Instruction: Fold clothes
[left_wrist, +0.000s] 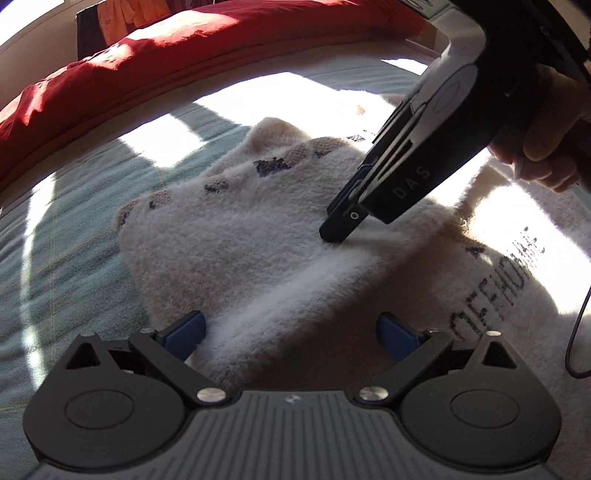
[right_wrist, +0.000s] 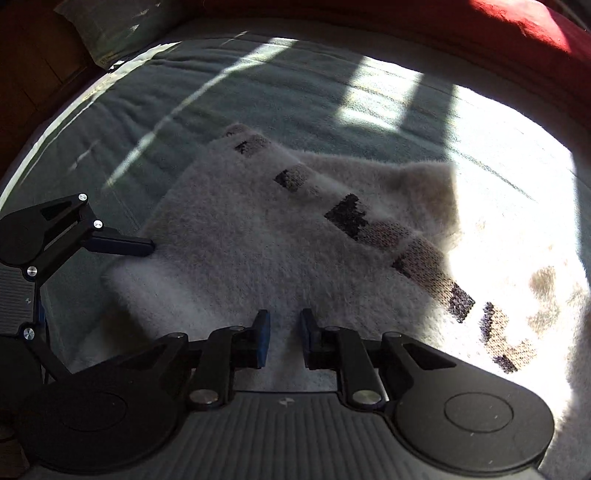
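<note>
The left gripper (left_wrist: 290, 334) is held wide open with nothing between its blue pads, low over the near part of a fuzzy white sweater (left_wrist: 240, 240). The right gripper (right_wrist: 284, 338) is nearly closed, with only a narrow gap left, and its tips are pressed down onto the sweater's folded middle. The sweater is spread on a green blanket (left_wrist: 55, 266), with a red pillow (left_wrist: 166, 55) along the bed's far edge.

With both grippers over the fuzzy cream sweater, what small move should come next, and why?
Probably close the right gripper on the fuzzy cream sweater: its jaws stand slightly apart with the tips down in the pile, gripping nothing. The left gripper is wide open, straddling a raised fold near the front edge, so it could pinch next.
</note>
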